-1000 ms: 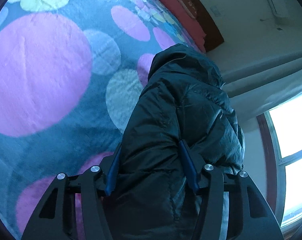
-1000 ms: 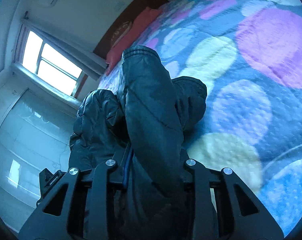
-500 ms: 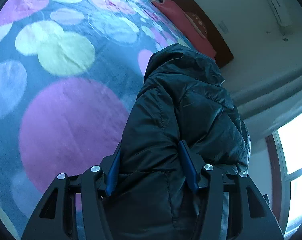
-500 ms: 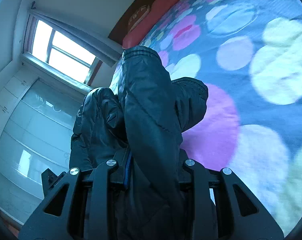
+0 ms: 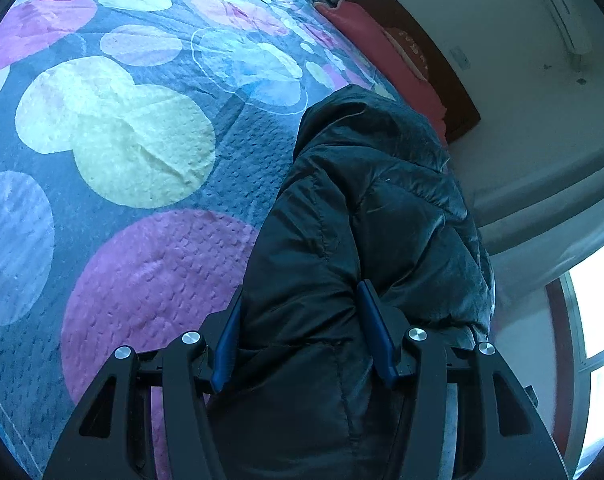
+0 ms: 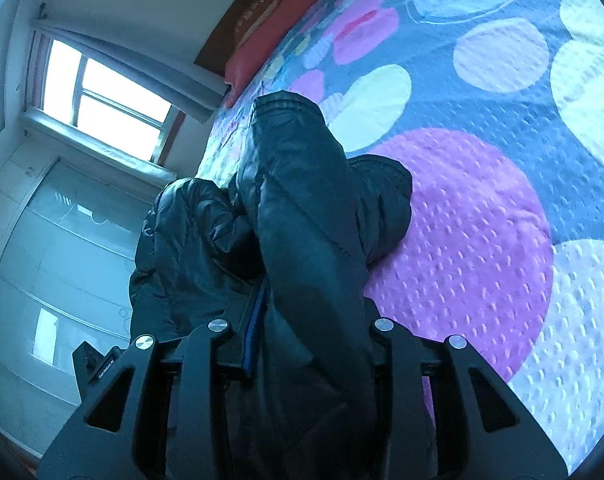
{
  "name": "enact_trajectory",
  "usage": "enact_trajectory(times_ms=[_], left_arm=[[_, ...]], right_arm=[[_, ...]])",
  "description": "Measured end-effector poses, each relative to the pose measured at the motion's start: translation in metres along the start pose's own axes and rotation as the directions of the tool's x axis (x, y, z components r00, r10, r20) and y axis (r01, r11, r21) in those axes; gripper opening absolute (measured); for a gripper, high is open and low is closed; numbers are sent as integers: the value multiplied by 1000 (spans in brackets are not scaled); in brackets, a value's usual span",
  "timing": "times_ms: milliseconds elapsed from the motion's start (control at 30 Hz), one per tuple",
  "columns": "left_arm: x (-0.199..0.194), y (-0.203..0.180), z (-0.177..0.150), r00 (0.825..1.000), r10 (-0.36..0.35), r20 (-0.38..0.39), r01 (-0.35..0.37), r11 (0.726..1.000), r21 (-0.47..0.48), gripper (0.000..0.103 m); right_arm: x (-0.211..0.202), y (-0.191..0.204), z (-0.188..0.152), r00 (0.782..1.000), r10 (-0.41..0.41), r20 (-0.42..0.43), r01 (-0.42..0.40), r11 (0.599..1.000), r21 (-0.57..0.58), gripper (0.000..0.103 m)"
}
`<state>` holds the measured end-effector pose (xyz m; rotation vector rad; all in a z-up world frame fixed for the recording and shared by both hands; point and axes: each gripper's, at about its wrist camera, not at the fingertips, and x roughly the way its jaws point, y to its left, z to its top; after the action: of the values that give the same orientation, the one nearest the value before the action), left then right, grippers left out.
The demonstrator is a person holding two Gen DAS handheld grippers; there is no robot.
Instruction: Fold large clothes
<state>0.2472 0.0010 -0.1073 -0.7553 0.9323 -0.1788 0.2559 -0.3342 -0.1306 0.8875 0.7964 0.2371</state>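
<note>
A bedroom is showing in both wrist views; a bedspread (image 5: 141, 240) printed with big pink, yellow and blue circles is covering the bed, a red pillow (image 5: 378, 56) is lying at the headboard, and a bright window (image 6: 101, 92) is sitting beyond the curtain. The black puffer jacket (image 5: 362, 220) is hanging bunched between the two tools, just above the bedspread; a sleeve cuff (image 6: 285, 108) is sticking forward in the right view. The left gripper (image 5: 302, 336) is clamping a thick wad of the jacket between its blue pads; the right gripper (image 6: 310, 320) is pinching the sleeve's padded bulk, its jaws opening slightly with the fabric between them. The jacket is looking soft, puffy and light, its shiny shell likely slippery; a thin pinch would probably be slipping, so gripping seams, the hem or the cuff looks safest.
</note>
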Motion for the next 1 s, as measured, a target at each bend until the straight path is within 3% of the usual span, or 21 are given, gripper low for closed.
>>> enact_trajectory(times_ms=[367,500,567,767,967,1000], left_arm=[[-12,-7,8,1000,1,10,-1,998,59,57],[-29,-3,1,999,-47,7,46,995,89,72],[-38,1,-8,997,-72,-4,72,992,103,73],[-48,20,-35,991,-125,-51,129,988,82,79],[-45,31,-45,984,-164,-77,166,986,28,79],[-46,29,-47,985,-154,-72,158,986,47,75]], right_arm=[[1,3,4,999,-34,-6,34,999,-4,46],[-10,5,3,999,-42,-1,42,999,-24,56],[-19,4,0,1000,-31,4,31,999,-21,65],[-45,-5,-18,1000,-18,4,18,1000,-18,76],[-40,-19,-40,999,-5,-45,6,1000,14,78],[-39,-20,-44,999,2,-52,-1,1000,22,76]])
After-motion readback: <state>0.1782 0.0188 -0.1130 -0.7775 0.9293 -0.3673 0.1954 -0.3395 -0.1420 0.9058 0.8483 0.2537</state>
